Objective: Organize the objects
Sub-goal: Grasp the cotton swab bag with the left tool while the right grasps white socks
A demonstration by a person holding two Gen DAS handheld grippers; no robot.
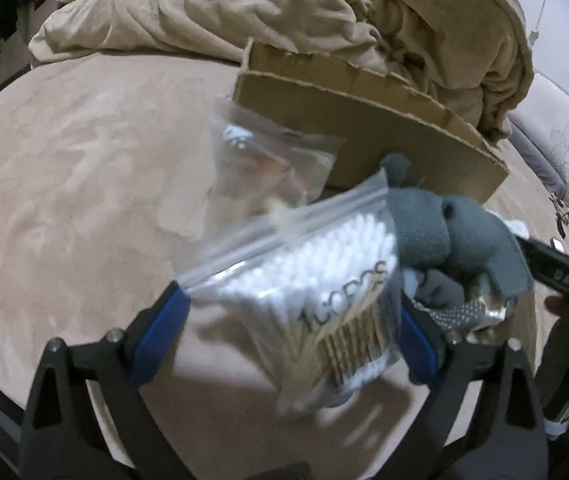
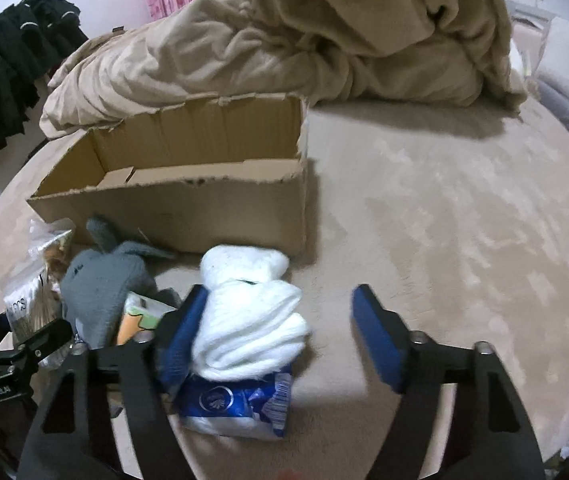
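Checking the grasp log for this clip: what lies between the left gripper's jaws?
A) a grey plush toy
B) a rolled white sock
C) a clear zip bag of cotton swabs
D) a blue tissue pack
C: the left wrist view shows the zip bag of cotton swabs between the left gripper's open jaws; the grey plush toy lies beside it.
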